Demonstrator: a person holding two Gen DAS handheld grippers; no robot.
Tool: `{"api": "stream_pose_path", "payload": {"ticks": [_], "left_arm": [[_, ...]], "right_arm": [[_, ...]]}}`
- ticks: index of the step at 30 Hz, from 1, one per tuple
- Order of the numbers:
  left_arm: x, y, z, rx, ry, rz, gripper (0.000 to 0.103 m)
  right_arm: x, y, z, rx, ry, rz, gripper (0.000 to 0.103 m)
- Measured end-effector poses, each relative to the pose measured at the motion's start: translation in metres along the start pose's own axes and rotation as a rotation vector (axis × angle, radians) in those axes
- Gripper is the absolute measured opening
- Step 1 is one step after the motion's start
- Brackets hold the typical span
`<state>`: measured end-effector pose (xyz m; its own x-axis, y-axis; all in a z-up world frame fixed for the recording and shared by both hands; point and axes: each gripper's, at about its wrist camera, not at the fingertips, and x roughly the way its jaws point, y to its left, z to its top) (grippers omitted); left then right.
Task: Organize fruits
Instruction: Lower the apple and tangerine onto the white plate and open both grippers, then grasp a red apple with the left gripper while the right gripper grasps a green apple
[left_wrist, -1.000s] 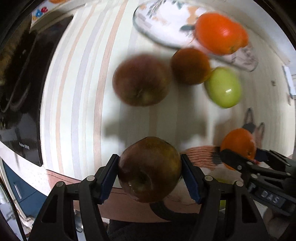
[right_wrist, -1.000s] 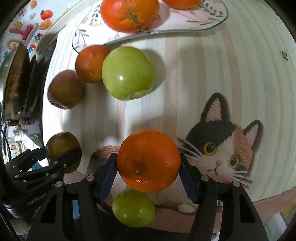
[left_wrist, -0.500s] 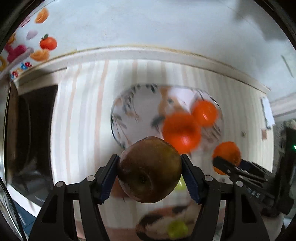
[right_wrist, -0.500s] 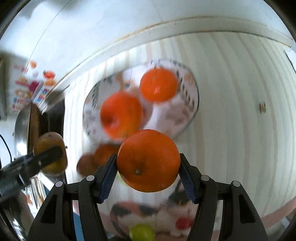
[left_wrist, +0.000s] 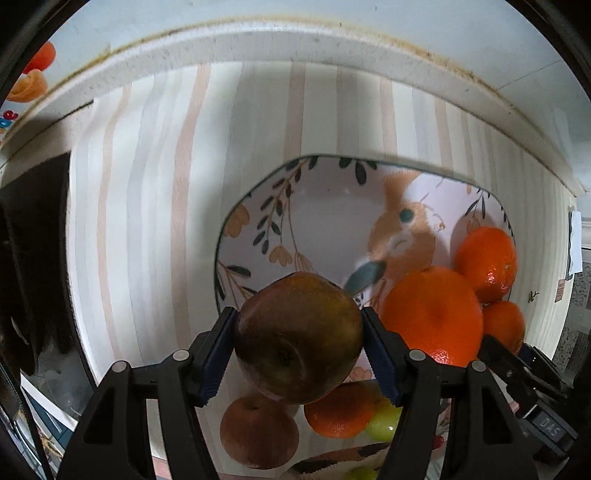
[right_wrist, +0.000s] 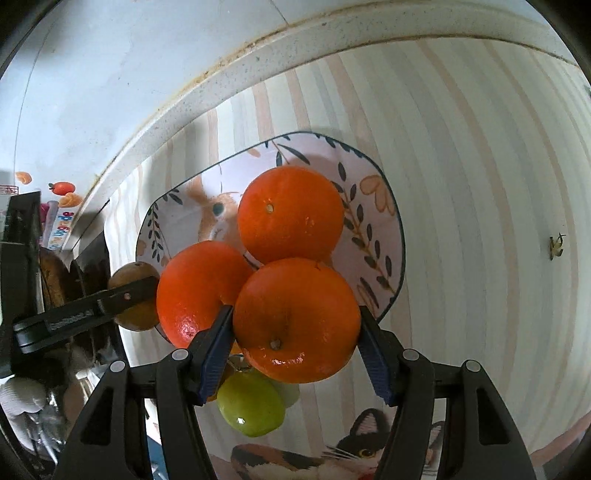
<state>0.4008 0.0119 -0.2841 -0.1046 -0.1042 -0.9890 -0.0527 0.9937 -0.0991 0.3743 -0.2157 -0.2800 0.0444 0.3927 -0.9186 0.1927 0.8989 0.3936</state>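
My left gripper (left_wrist: 299, 352) is shut on a brown-red apple (left_wrist: 297, 338) and holds it above the near left rim of a floral plate (left_wrist: 325, 206). My right gripper (right_wrist: 295, 345) is shut on an orange (right_wrist: 295, 319) held over the plate's near edge (right_wrist: 391, 251). Two oranges (right_wrist: 290, 214) (right_wrist: 197, 291) lie in the plate. The left gripper with its apple also shows at the left of the right wrist view (right_wrist: 131, 295). On the cloth below lie another brown apple (left_wrist: 258, 432), a small orange (left_wrist: 341, 410) and a green apple (right_wrist: 251, 404).
The striped tablecloth (right_wrist: 480, 184) carries a cat picture (right_wrist: 369, 443) near its front edge. A white counter ledge and wall (left_wrist: 295, 40) run behind the plate. A dark stove area (left_wrist: 29, 240) lies to the left. A small green fruit (left_wrist: 362, 472) sits near the cloth's front.
Both grippers have moved forward and closer to the plate with their fruits held. The plate and its two oranges now look much larger and nearer in both views.
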Motion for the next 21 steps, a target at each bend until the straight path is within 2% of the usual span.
{"api": "stream_pose_path", "payload": {"ticks": [1, 2, 3, 4, 5, 6, 9, 13, 21], "left_arm": [[0.002, 0.001, 0.002, 0.002, 0.005, -0.004, 0.064], [0.001, 0.001, 0.000, -0.001, 0.002, -0.002, 0.065], [-0.001, 0.002, -0.003, -0.002, -0.011, -0.003, 0.070], [-0.003, 0.002, -0.005, -0.001, -0.024, -0.012, 0.076], [-0.006, 0.003, -0.006, -0.004, -0.034, -0.014, 0.086], [-0.010, 0.004, -0.008, -0.007, -0.044, -0.013, 0.088], [-0.023, 0.008, -0.017, -0.013, -0.084, -0.003, 0.089], [-0.041, 0.012, -0.034, -0.018, -0.139, 0.027, 0.088], [-0.081, 0.001, -0.072, 0.002, -0.249, 0.079, 0.088]], "right_arm": [[-0.002, -0.003, 0.001, 0.005, 0.003, 0.009, 0.071], [-0.003, -0.003, 0.002, 0.010, 0.002, 0.015, 0.078], [-0.006, -0.003, 0.003, 0.013, -0.006, 0.016, 0.085], [-0.009, -0.002, 0.003, 0.012, -0.012, 0.013, 0.088], [-0.014, -0.003, 0.003, 0.010, -0.015, 0.009, 0.092], [-0.018, -0.002, 0.002, 0.008, -0.019, 0.002, 0.094], [-0.029, 0.006, -0.002, -0.028, -0.038, -0.044, 0.095], [-0.040, 0.026, -0.013, -0.114, -0.073, -0.152, 0.097], [-0.064, 0.047, -0.047, -0.194, -0.124, -0.217, 0.097]]}}
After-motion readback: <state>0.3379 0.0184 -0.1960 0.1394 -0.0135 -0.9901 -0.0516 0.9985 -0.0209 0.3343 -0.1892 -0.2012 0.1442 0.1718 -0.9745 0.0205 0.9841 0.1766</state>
